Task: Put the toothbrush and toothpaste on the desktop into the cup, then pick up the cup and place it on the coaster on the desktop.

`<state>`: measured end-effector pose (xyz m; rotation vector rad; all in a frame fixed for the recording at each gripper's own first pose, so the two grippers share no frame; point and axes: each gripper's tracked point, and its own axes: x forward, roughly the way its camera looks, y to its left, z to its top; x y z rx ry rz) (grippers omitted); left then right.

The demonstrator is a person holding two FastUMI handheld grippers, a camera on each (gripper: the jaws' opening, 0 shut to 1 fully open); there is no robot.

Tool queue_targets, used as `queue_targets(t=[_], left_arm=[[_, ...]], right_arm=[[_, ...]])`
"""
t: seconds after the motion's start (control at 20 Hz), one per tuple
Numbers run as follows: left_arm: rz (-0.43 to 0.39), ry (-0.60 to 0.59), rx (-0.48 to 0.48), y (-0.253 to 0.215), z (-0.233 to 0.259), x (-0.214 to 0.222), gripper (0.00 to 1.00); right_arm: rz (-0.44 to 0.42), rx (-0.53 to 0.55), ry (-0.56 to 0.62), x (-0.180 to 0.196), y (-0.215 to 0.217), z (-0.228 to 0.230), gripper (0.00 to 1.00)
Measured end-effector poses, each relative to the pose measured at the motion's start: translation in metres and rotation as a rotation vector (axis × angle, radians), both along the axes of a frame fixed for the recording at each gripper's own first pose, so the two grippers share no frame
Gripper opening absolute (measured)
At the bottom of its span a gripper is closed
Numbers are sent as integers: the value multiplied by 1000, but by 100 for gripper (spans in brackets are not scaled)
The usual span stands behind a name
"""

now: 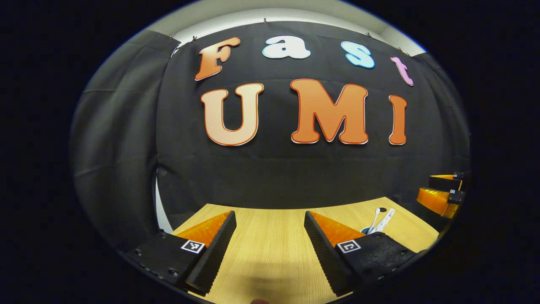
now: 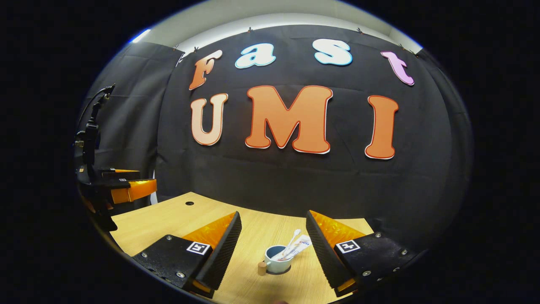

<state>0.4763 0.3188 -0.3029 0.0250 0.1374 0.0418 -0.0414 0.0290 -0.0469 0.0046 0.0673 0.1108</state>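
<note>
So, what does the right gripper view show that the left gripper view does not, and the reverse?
Right gripper view: the whole cup with its handle, ahead of that gripper's open jaws, and the left gripper at the left edge.
Left gripper view: the right gripper at the right edge; here just the cup's rim peeks past a jaw.
Both: the wooden table, the toothbrush and toothpaste standing in the cup, a small hole in the tabletop, and each gripper's own jaws open.
</note>
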Motion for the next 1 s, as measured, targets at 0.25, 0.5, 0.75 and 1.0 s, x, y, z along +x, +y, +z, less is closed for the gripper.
queue_targets(t=[0.25, 0.5, 0.75, 1.0], left_arm=[[-27, -1, -11, -14, -4, 4, 98], [-60, -20, 3, -36, 6, 0, 98], [-46, -30, 0, -46, 16, -20, 98], [8, -20, 13, -39, 17, -48, 97]], right_arm=[[-16, -27, 14, -11, -4, -7, 93], [-16, -13, 1, -21, -11, -1, 93], [-7, -11, -25, -36, -15, 7, 93], [-9, 0, -46, -54, -23, 9, 93]])
